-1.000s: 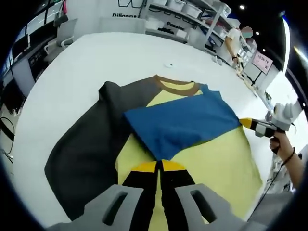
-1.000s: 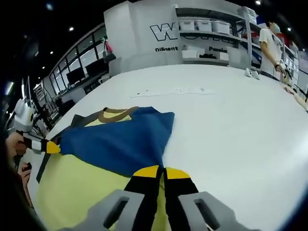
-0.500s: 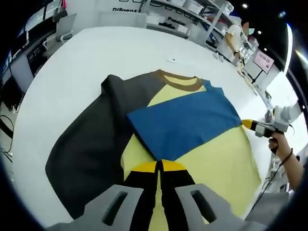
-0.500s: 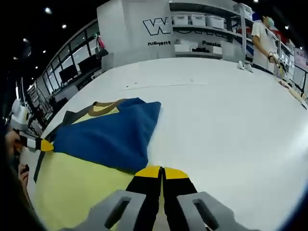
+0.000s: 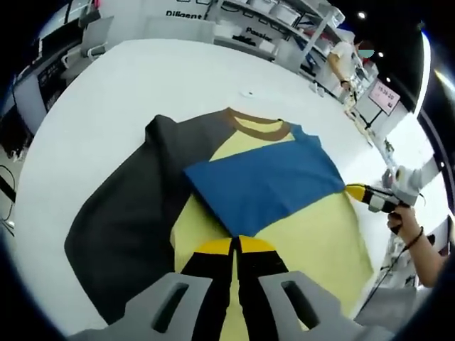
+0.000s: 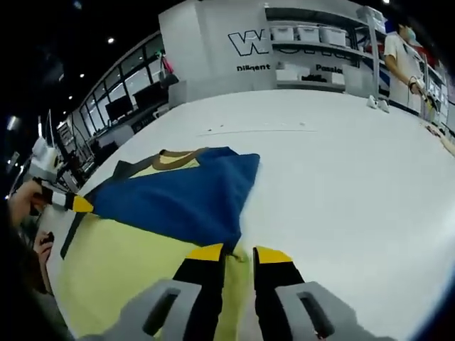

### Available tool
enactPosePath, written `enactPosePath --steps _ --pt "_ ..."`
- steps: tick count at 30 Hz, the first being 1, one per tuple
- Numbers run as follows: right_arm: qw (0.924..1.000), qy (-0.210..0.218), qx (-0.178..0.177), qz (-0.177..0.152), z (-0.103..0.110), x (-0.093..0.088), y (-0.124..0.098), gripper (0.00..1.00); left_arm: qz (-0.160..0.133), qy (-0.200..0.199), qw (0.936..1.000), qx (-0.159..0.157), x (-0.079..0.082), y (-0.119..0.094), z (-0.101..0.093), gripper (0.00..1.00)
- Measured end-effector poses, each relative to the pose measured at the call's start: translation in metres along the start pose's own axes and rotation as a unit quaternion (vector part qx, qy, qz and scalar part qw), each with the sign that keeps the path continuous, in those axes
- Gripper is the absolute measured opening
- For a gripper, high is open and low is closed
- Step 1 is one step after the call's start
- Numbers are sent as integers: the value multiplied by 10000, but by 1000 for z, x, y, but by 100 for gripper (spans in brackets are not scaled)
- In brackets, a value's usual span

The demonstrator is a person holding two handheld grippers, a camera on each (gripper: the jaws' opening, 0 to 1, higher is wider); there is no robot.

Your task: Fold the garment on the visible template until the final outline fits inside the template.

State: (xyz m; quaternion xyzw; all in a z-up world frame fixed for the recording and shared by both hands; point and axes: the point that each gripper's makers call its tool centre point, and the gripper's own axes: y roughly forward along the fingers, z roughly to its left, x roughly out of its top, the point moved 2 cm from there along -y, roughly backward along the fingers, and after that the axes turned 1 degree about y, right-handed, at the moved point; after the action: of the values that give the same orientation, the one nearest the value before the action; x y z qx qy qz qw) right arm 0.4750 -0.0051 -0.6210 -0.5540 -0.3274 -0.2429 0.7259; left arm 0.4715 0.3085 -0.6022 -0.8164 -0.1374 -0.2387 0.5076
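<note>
The garment [image 5: 306,241] lies flat on the white table: yellow body, brown collar [image 5: 259,126], and a blue sleeve [image 5: 263,185] folded across the chest. A wide dark grey part [image 5: 128,213] spreads along its left. My left gripper [image 5: 236,245] is shut on the near corner of the blue sleeve. My right gripper [image 5: 355,190] sits at the sleeve's far right corner. In the right gripper view, my right gripper [image 6: 239,253] stands open just past the blue sleeve [image 6: 178,202], over the yellow body [image 6: 128,263]. My left gripper [image 6: 75,204] pinches the sleeve's left corner.
The white table [image 6: 341,185] stretches wide beyond the garment. A small object [image 5: 247,93] lies past the collar. Shelves with bins [image 6: 313,35] and a standing person [image 6: 405,57] are at the back. A hand [image 5: 409,227] holds the right gripper near the table edge.
My right gripper's jaws have parted and let go of the blue sleeve. My left gripper stays shut. The folded sleeve has not visibly moved.
</note>
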Motion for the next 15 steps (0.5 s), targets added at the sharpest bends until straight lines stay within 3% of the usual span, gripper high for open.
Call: enactPosePath --steps 7,10,12,15 --pt "9999 -75 -62 29 -3 2 -5 0 -213 -422 9988 -162 15 -17 7 0" --pt "10000 -7 -37 40 -5 -1 -5 0 -137 -504 9985 -153 9 -12 10 0" --pt "9999 -85 -36 54 -5 -1 -3 0 48 -134 9998 -113 0 -8 7 0" --pt "9998 -159 -79 98 -5 -1 -3 0 185 -78 9997 114 -8 -3 9 0"
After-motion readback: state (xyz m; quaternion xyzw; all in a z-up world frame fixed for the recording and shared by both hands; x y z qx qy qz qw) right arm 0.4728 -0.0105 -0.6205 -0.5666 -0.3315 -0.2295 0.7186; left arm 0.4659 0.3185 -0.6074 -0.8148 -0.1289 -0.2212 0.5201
